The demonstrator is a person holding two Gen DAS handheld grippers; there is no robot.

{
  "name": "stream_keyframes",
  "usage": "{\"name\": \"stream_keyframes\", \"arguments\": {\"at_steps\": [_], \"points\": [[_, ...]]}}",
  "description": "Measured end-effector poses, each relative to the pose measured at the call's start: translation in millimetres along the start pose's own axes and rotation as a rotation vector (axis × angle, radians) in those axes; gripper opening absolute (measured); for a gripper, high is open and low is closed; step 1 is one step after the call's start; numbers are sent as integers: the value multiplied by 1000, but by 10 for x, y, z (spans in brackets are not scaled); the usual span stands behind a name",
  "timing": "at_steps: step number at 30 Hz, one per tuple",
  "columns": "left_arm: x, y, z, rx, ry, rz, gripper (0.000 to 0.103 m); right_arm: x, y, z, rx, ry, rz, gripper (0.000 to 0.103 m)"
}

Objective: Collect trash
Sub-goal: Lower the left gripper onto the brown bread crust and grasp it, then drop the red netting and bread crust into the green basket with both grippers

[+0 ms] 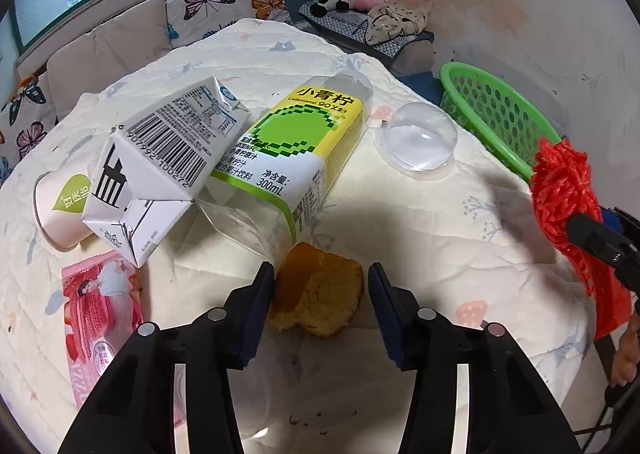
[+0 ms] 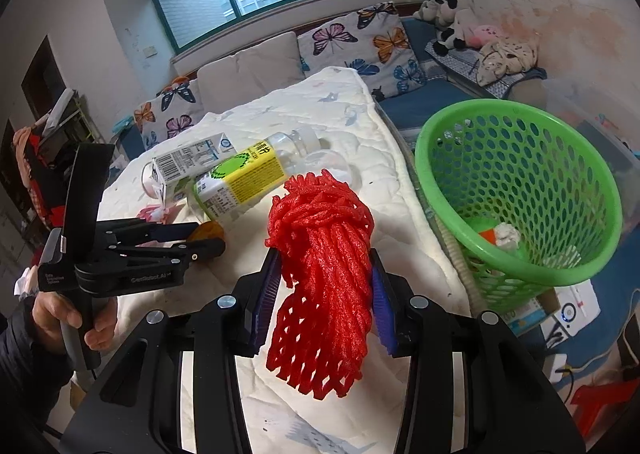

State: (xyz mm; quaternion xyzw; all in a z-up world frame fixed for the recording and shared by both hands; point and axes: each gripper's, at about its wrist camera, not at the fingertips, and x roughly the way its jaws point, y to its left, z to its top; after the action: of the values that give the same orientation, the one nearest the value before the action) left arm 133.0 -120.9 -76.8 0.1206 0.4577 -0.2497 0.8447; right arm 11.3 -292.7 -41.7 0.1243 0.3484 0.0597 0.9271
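Note:
My left gripper (image 1: 321,278) is open, its fingers on either side of an orange peel (image 1: 318,290) lying on the white quilted table (image 1: 440,222). My right gripper (image 2: 323,274) is shut on a red foam fruit net (image 2: 324,282), held above the table's right side beside the green trash basket (image 2: 516,190). The net also shows in the left wrist view (image 1: 564,190). A white milk carton (image 1: 160,162), a yellow-green juice bottle (image 1: 296,146), a paper cup (image 1: 60,206), a clear plastic dome lid (image 1: 420,142) and a pink wrapper (image 1: 100,314) lie on the table.
The basket (image 1: 492,110) stands off the table's right edge and holds some scraps. A sofa with butterfly cushions (image 2: 360,42) and plush toys (image 2: 452,22) is behind. The left gripper shows in the right wrist view (image 2: 200,238).

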Motion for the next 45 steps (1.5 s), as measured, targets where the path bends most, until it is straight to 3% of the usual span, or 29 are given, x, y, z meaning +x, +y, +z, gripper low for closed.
{"name": "stream_keyframes", "arguments": {"at_steps": [8, 23, 28, 39, 45], "points": [[-32, 28, -15, -8, -18, -3, 30, -37, -42, 24, 12, -9, -15, 43], [-326, -159, -16, -18, -46, -96, 25, -151, -270, 138, 45, -43, -48, 43], [-477, -340, 175, 1, -81, -151, 25, -172, -560, 264, 72, -58, -106, 43], [-518, -821, 734, 74, -115, -192, 25, -29, -1139, 440, 120, -44, -206, 46], [-419, -1044, 1026, 89, -110, -219, 25, 51, -1368, 483, 151, -44, -212, 65]]}}
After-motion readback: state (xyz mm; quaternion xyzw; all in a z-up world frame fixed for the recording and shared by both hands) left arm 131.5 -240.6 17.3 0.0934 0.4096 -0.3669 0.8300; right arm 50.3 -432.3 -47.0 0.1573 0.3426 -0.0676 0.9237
